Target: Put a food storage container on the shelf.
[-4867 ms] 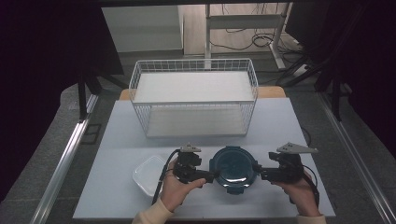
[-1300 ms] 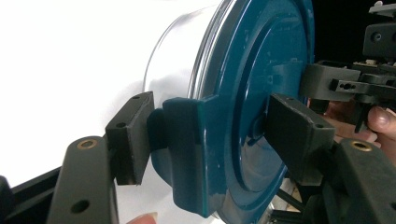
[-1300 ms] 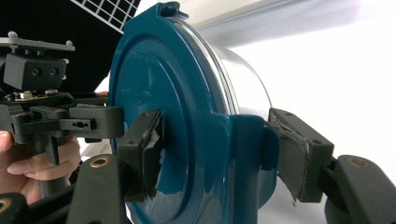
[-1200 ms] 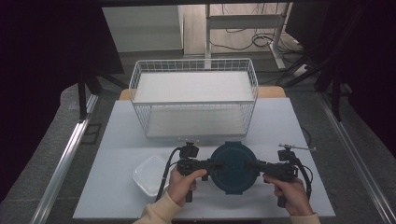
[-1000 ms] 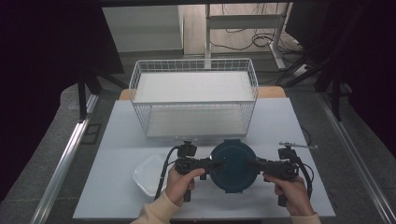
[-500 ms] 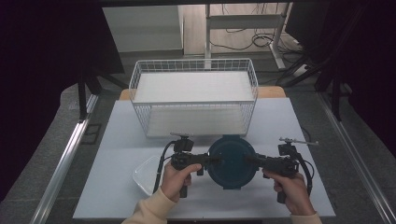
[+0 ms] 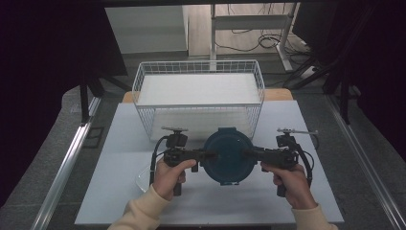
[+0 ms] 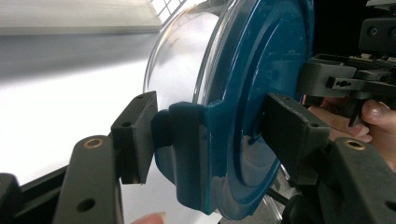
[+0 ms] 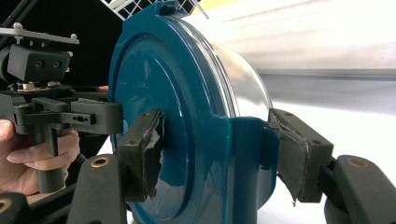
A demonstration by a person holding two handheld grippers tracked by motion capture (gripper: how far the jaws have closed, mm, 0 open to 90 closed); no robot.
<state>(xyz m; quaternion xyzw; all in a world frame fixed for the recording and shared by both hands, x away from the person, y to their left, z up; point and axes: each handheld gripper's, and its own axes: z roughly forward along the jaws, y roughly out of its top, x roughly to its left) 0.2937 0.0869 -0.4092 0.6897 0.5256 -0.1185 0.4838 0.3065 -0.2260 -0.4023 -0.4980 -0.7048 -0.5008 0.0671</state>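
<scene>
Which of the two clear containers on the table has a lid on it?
The one with the blue lid, held between both grippers; the other clear container sits uncovered by the left hand.

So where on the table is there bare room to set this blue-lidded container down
The round clear container with the blue lid hangs between the left gripper and right gripper. Bare grey tabletop lies right of the white wire basket, and along the near edge between the forearms. Crowded: front left, by the clear plastic tub.

A lidded container (image 7: 227, 154) sits between the left hand-held gripper (image 7: 207, 155) and right hand-held gripper (image 7: 248, 154), above the surface's (image 7: 119, 143) near middle. Behind it, a wire basket (image 7: 198, 98) stands at the far edge.
</scene>
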